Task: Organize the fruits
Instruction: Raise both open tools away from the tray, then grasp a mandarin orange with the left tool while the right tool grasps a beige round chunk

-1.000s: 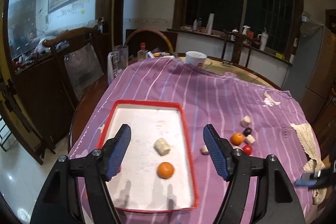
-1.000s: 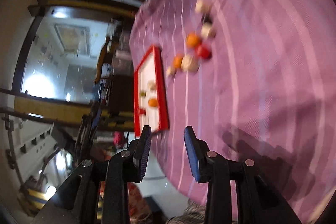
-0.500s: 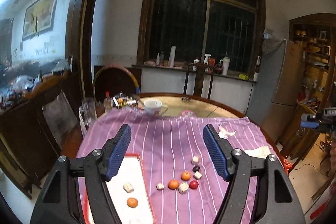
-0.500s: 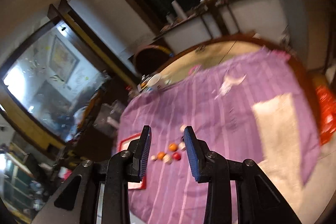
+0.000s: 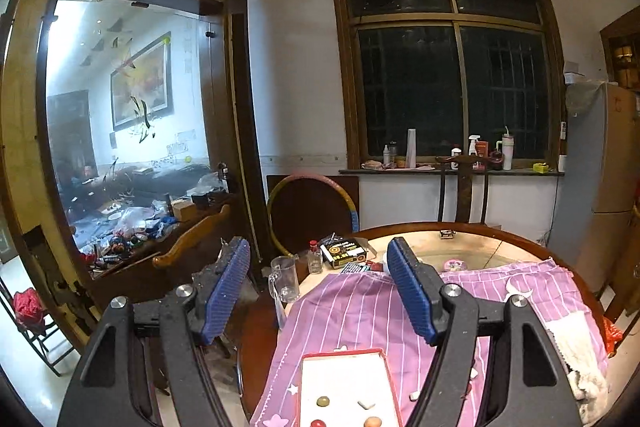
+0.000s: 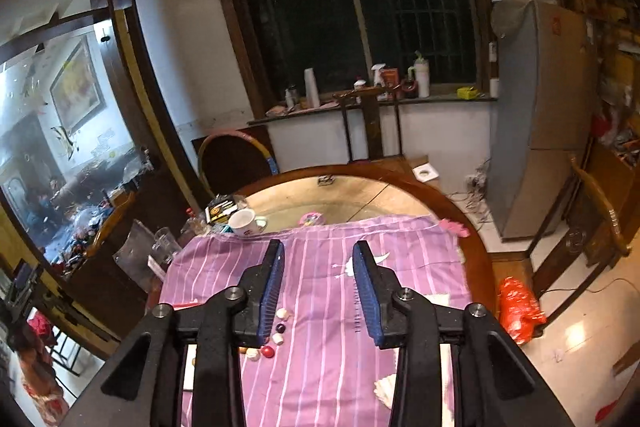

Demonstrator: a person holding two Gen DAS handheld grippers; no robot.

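Observation:
A red-rimmed white tray [image 5: 383, 353] lies on the purple striped cloth [image 5: 352, 307] at the bottom of the left wrist view. It holds a green fruit [image 5: 323, 401], a white piece [image 5: 366, 405], an orange fruit [image 5: 372, 421] and a red fruit [image 5: 318, 423]. My left gripper [image 5: 318, 287] is open and empty, high above the tray. In the right wrist view several loose fruits lie on the cloth: a red one [image 6: 267, 351], a dark one [image 6: 281, 327] and white pieces [image 6: 282, 313]. My right gripper [image 6: 319, 291] is open and empty, raised above them.
A round wooden table [image 6: 348, 193] carries a white mug [image 6: 244, 223], a glass mug [image 5: 285, 281], a small bottle [image 5: 315, 259] and a dark box [image 5: 344, 251]. A towel [image 5: 572, 341] lies at the cloth's right edge. A chair [image 6: 370, 123] stands beyond the table.
Both grippers have lifted and pulled back from the table, tilting up to face the room. The fruits and tray now show small and low. Both stay open and empty.

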